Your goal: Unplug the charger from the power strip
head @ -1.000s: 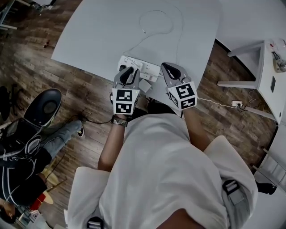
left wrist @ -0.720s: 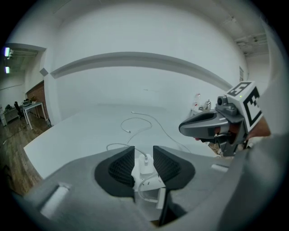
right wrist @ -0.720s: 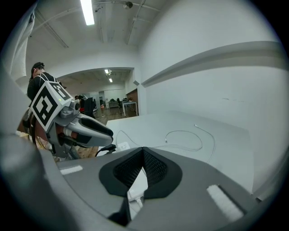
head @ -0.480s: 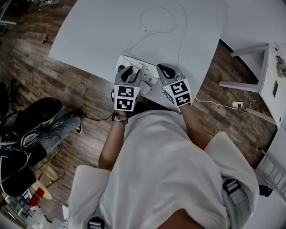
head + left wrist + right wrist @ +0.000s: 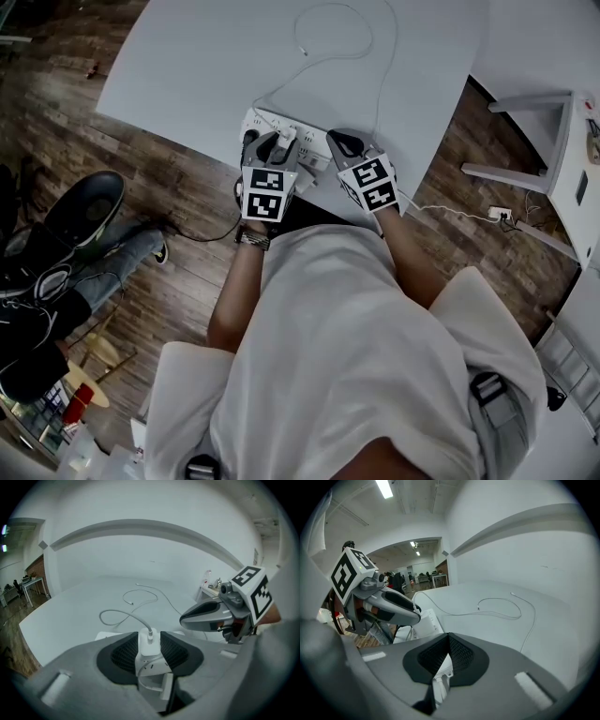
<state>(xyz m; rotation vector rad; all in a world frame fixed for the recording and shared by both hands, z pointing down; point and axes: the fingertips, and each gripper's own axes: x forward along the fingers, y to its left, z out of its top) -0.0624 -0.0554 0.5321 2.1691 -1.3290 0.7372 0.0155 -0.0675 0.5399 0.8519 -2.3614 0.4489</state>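
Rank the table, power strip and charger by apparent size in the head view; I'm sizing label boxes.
1. table
2. power strip, partly hidden
3. charger, clearly the smallest

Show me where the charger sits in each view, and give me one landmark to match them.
Head view: charger on the strip, at the near edge of the table, upper centre.
Left gripper view: charger low centre, cable plugged into its top.
Right gripper view: charger left of centre, partly hidden.
Shared landmark: the cable's loop on the table, seen in all three.
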